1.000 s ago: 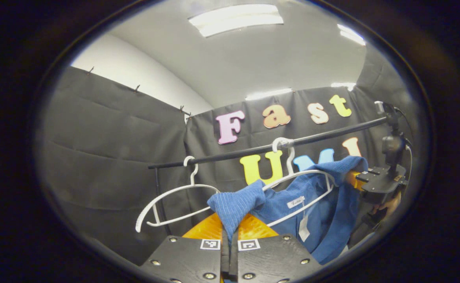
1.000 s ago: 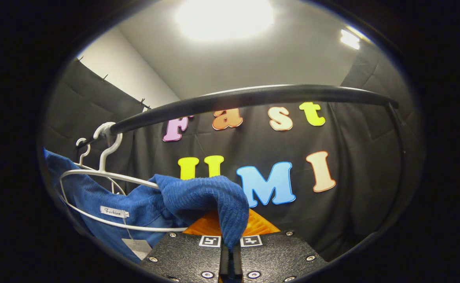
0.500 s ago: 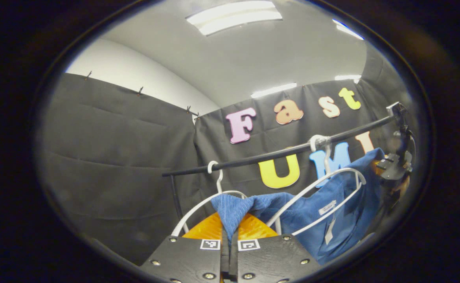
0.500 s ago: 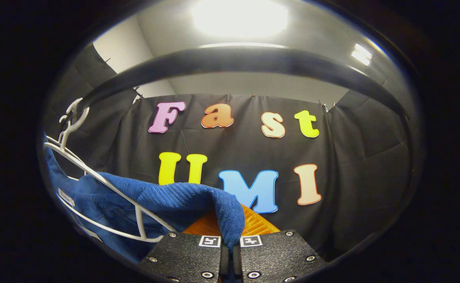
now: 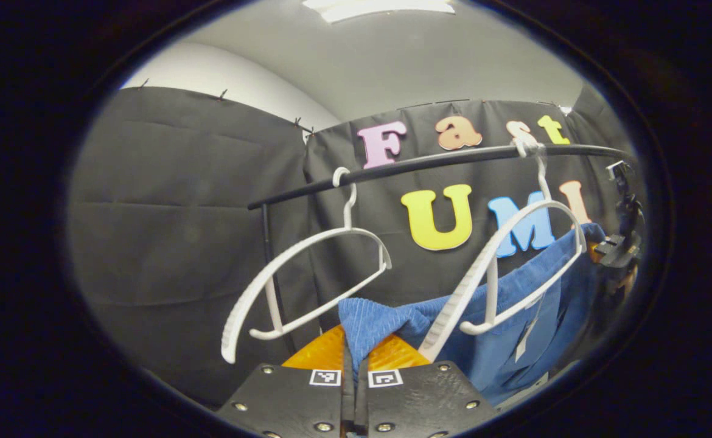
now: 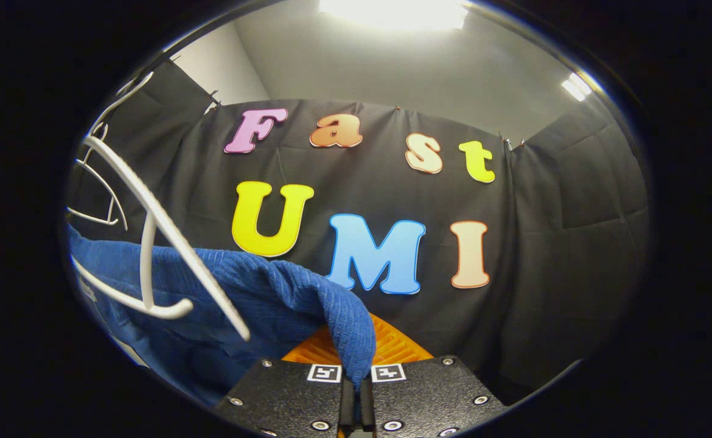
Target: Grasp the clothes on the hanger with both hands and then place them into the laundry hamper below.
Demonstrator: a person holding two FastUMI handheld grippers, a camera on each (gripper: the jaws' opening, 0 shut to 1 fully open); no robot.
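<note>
Sweater (image 5: 508, 340): blue, fine ribbed. Hangers (image 5: 307, 267): white. Rail (image 5: 429, 163): black. Fingers (image 5: 295, 404): black, speckled; pads (image 5: 319, 353) orange.

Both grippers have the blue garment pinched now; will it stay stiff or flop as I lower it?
Likely floppy: the blue garment drapes limply over the right gripper and sags between it and the left gripper. Its ribbed knit probably grips well. The white hanger may snag it.

Blue garment (image 5: 514, 328) partly behind hanger (image 5: 502, 267), lower part cut off by edge.
</note>
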